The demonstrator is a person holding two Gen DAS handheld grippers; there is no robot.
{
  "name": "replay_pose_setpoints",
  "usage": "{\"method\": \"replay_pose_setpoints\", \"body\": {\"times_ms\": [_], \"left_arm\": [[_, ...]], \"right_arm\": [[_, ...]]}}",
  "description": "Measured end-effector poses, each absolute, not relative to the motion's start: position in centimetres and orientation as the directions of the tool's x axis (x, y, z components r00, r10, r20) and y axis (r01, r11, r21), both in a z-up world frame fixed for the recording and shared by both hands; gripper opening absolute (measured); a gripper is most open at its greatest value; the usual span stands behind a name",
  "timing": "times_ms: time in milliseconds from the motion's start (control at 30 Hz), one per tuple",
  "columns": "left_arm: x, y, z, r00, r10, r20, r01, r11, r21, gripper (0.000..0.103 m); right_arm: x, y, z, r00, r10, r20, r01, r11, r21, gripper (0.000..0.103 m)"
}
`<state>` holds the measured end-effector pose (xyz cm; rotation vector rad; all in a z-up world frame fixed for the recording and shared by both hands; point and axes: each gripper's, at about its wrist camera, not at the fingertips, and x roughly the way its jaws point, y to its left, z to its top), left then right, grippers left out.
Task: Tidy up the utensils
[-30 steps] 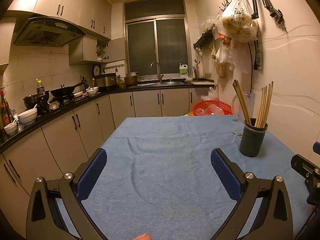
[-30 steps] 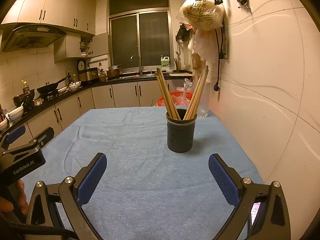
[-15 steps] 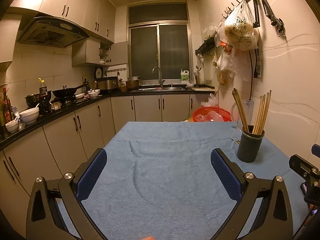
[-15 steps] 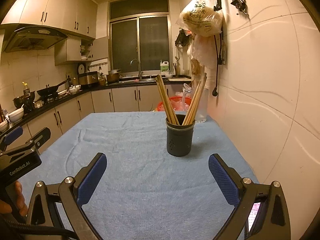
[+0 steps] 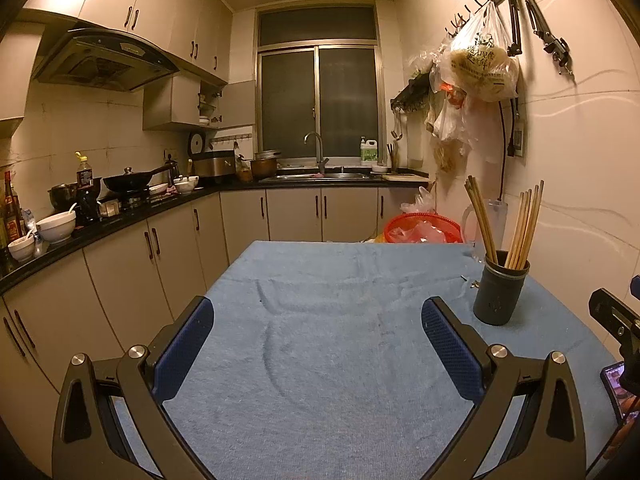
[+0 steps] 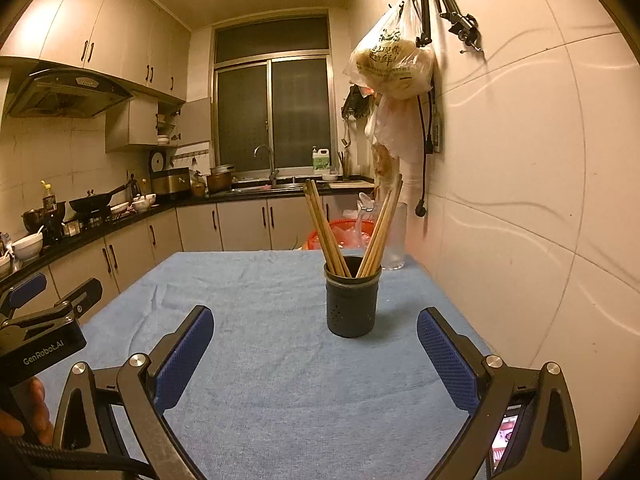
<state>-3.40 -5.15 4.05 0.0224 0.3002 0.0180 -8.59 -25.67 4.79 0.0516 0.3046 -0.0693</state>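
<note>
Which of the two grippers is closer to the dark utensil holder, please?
The right gripper: the utensil holder stands just ahead between its open fingers, whereas from the left gripper the holder sits off to the right, beyond its right finger.

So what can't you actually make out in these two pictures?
- Chopsticks: lower ends hidden inside the holder, both views; the count is unclear.
- Small bits on the cloth beside the holder: too small to identify, left view.
- Phone screen: cut off by the right tool frame, right view.
- Bag print: too blurred to read.
</note>
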Motion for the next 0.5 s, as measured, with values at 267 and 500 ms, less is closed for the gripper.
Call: {"method": "replay_pose_setpoints", "body": {"times_ms": [267,500], "left_arm": [[-2.3,-5.6,3.7,0.952,0.023,-0.306,-0.017,1.000,0.023,0.103],[-1.4,-5.5,2.9,0.944,0.013,-0.330,-0.010,1.000,0.012,0.103]], "right_arm": [[-7.8,-25.4,4.8,0.953,-0.064,-0.295,0.072,0.997,0.016,0.103],[-7.1,-25.1,4.4,0.948,-0.062,-0.313,0.068,0.998,0.011,0.103]]}}
